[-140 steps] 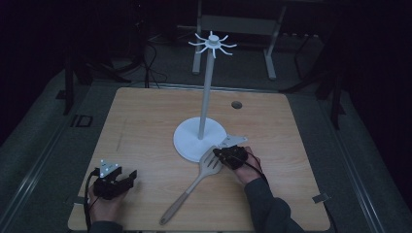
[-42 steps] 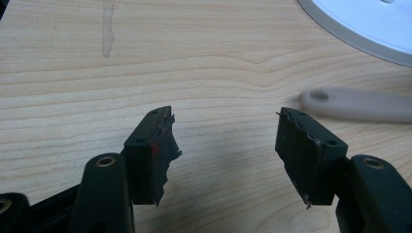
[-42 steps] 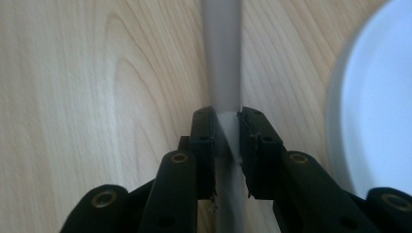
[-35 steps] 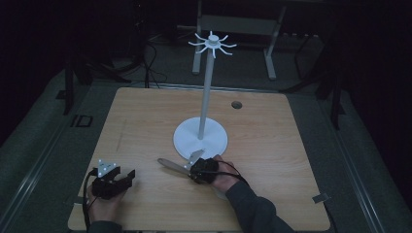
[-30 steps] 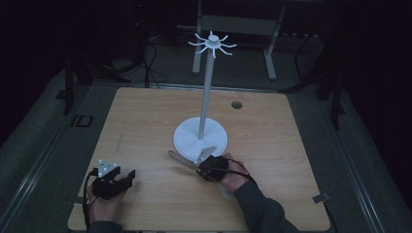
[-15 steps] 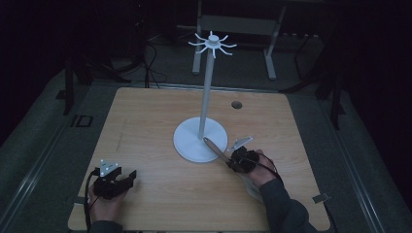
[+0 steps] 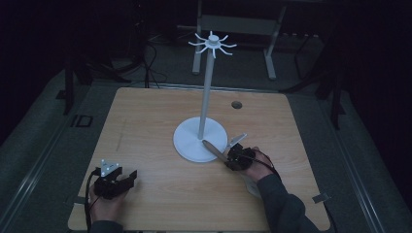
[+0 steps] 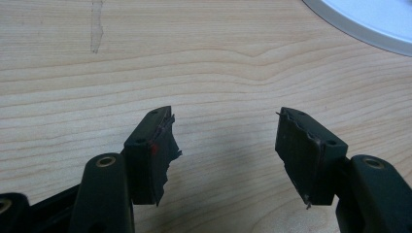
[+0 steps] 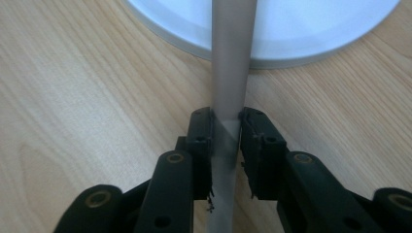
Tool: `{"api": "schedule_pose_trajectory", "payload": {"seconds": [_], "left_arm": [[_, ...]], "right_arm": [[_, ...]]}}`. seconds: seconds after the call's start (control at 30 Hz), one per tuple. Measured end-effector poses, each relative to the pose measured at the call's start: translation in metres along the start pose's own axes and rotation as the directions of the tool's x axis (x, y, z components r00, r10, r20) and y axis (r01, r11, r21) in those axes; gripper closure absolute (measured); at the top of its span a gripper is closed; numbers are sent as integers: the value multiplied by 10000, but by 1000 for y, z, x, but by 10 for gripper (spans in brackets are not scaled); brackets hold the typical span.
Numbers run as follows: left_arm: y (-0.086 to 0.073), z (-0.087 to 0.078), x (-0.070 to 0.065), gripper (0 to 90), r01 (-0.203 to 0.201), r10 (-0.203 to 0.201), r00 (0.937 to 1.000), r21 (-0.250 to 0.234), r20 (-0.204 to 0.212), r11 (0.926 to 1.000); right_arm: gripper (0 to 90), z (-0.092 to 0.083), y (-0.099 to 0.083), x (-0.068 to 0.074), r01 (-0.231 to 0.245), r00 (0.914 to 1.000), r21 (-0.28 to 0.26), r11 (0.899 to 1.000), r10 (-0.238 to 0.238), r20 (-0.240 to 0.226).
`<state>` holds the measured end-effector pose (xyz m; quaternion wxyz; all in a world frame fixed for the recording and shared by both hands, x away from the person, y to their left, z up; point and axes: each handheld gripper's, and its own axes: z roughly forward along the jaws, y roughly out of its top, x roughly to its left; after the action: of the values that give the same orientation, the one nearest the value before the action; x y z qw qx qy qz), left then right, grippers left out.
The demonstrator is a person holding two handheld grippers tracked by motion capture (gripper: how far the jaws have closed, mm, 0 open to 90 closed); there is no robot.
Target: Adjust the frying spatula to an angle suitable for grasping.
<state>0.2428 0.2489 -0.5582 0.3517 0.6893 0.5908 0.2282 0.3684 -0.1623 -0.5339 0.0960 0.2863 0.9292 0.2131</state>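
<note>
Right gripper view: your right tongs [image 9: 225, 133] pinch the spatula handle [image 9: 228, 73], grip just loosened, now swung over the hook stand's base [image 9: 301, 34]; hanging comes next. Left tongs [image 8: 226, 145] spread, idle.

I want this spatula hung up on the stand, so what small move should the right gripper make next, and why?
Probably lift and tip the handle up toward the hooks. The right gripper is clamped on the spatula handle, which lies low over the stand base, pointing at the pole. The hooks sit far above it at the pole's top. The left gripper is open over bare table.
</note>
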Motion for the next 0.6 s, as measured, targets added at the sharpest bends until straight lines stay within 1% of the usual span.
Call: {"api": "schedule_pose_trajectory", "payload": {"seconds": [0.1,0.2,0.3,0.4,0.43,0.53,0.6], "left_arm": [[0,0,0,391,11,-11,10000,-9,-5,10000],[0,0,0,391,-12,12,10000,-10,0,10000],[0,-1,0,391,-11,11,10000,-19,-2,10000],[0,-1,-1,391,12,-12,10000,-33,3,10000],[0,0,-1,391,6,-6,10000,-36,5,10000],[1,1,-1,391,-3,3,10000,9,-1,10000],[1,2,-2,391,-81,81,10000,76,11,9999]], "right_arm": [[709,8,5,-2,14,10000,96,10000,-14,-38],[730,9,7,-3,-129,9998,61,9999,130,-155],[744,10,8,-3,-144,9997,108,9998,146,-183],[746,9,8,-2,-109,9999,88,9999,110,-111],[747,9,7,0,15,10000,28,10000,-16,47],[748,9,6,1,0,9999,-58,10000,1,107],[747,8,5,2,41,9999,-162,9999,-39,156]]}}
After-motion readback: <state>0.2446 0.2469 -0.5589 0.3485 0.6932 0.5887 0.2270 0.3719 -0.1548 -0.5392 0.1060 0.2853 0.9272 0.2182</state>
